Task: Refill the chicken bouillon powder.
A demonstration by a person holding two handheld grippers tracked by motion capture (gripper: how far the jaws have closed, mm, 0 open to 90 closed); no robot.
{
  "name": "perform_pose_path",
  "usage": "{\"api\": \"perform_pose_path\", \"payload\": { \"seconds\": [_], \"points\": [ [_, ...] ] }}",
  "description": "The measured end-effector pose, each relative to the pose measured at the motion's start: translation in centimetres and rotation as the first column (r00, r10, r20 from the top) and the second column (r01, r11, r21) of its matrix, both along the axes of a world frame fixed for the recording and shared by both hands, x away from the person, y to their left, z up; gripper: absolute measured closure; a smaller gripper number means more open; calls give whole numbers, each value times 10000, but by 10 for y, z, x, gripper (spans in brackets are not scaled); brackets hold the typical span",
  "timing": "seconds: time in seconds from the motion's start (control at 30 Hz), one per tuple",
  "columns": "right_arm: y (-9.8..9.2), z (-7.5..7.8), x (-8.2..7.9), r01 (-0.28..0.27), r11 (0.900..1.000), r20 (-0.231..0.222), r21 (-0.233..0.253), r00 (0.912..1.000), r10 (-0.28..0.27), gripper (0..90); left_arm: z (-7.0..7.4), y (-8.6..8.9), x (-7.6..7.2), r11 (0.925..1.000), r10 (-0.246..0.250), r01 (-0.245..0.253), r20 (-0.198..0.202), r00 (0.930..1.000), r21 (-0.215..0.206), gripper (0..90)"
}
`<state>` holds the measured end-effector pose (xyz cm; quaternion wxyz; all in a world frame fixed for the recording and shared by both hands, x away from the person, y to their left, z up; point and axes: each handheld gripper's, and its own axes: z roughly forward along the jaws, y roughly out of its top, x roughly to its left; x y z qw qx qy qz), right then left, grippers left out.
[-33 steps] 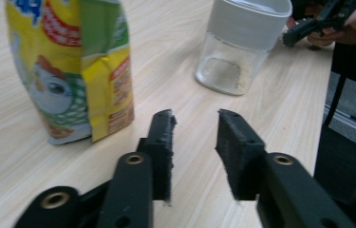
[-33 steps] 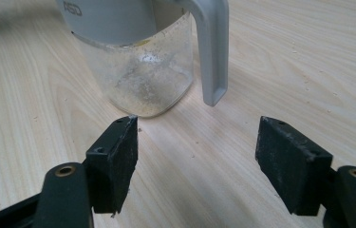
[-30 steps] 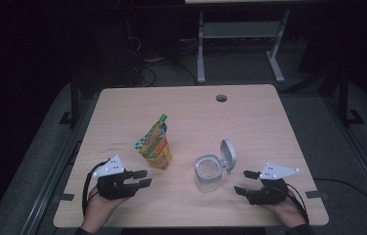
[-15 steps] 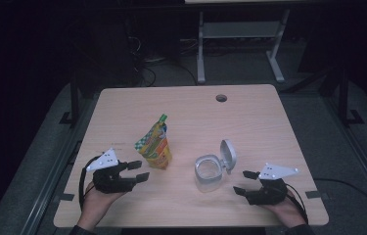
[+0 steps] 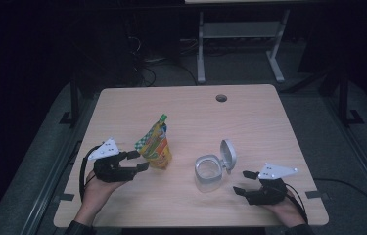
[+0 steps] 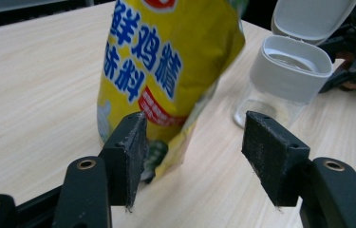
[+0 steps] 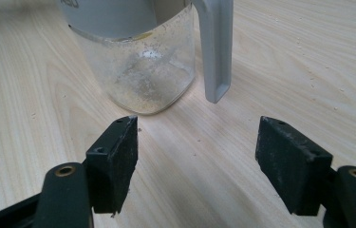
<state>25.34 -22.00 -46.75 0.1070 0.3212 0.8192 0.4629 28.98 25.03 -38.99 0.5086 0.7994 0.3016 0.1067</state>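
Note:
A yellow seasoning pouch with a green top stands upright on the table's left half. My left gripper is open just left of it, its jaws wide and reaching the pouch's lower part without closing on it. A clear jar with a grey collar and a flipped-open white lid stands right of centre. My right gripper stays open on the table a short way right of the jar, with nothing between its jaws.
The light wooden table has a cable hole near its far edge. A white metal frame stands on the dark floor behind the table. Dark carpet surrounds the table.
My left gripper has moved up and right toward the pouch, its jaws now beside the pouch's base. The right gripper, jar and pouch have stayed put.

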Motion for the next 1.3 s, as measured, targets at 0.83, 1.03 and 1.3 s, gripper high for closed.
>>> {"api": "perform_pose_path", "payload": {
  "seconds": [0.83, 1.03, 1.3],
  "points": [
    [-2, 0, -1, 118, 9999, 25, -18, 9999, -118, 302, 13, -23, 20, 9994, 353, -356, 571, 9977, 49, 482],
    [-3, 1, -1, 126, 9999, 22, 0, 9999, -126, 301, 13, -26, 21, 9986, 514, -521, 632, 9967, 102, 560],
    [-2, 0, -1, 116, 9999, 26, -19, 9999, -116, 302, 13, -22, 20, 9971, 743, -751, 662, 9950, 100, 709]
  ]
}}
